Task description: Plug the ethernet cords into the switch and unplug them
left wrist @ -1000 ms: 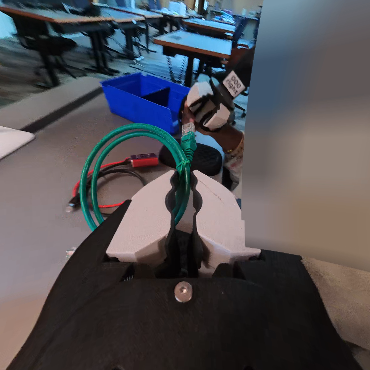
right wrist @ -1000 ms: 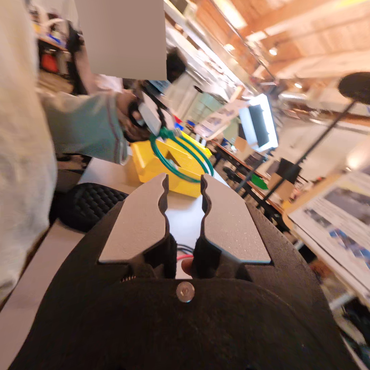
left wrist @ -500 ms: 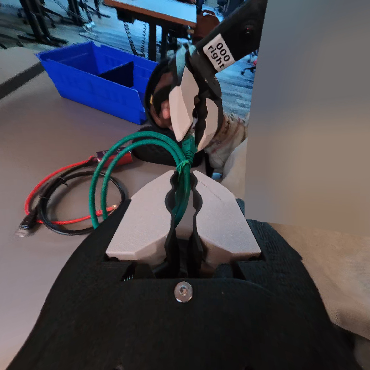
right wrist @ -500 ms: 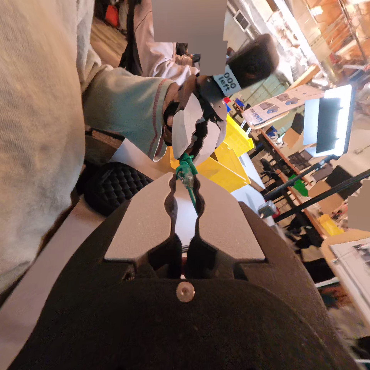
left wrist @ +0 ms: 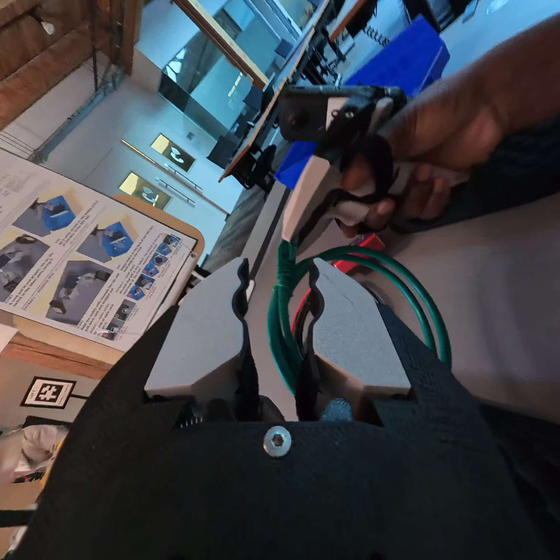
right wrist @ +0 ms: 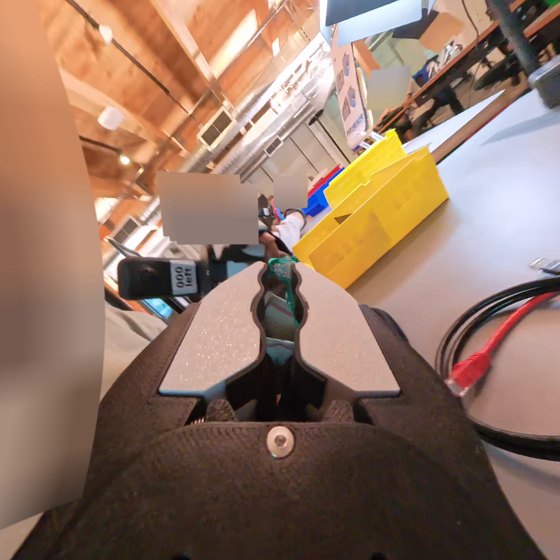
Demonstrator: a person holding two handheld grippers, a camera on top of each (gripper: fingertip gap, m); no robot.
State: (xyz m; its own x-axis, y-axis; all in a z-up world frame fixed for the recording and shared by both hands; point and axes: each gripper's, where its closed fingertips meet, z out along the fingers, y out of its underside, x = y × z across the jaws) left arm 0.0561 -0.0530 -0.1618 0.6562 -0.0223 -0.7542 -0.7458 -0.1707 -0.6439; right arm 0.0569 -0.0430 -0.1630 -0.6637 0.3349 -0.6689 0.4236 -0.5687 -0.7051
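Observation:
A coiled green ethernet cord (left wrist: 424,306) hangs above the grey table. My right gripper (right wrist: 280,268) is shut on its clear plug (right wrist: 281,269). In the left wrist view that gripper (left wrist: 291,239) pinches the plug end from above. My left gripper (left wrist: 278,266) is open. The green coil passes loosely through the gap between its fingers, close to the right finger (left wrist: 348,327). A red ethernet cord (right wrist: 469,368) and a black cord (right wrist: 497,300) lie coiled on the table to the right. No switch that I can identify is in view.
A small red box (left wrist: 363,251) lies on the table behind the green coil. A yellow bin (right wrist: 378,218) stands on the table ahead of the right gripper. A blue bin (left wrist: 403,63) sits farther back. A picture board (left wrist: 91,272) stands to the left. My two grippers' fingertips are within a few centimetres of each other.
My left gripper has opened and let go of the green cord. My right gripper has shut on the cord's plug. Both views have tilted sharply.

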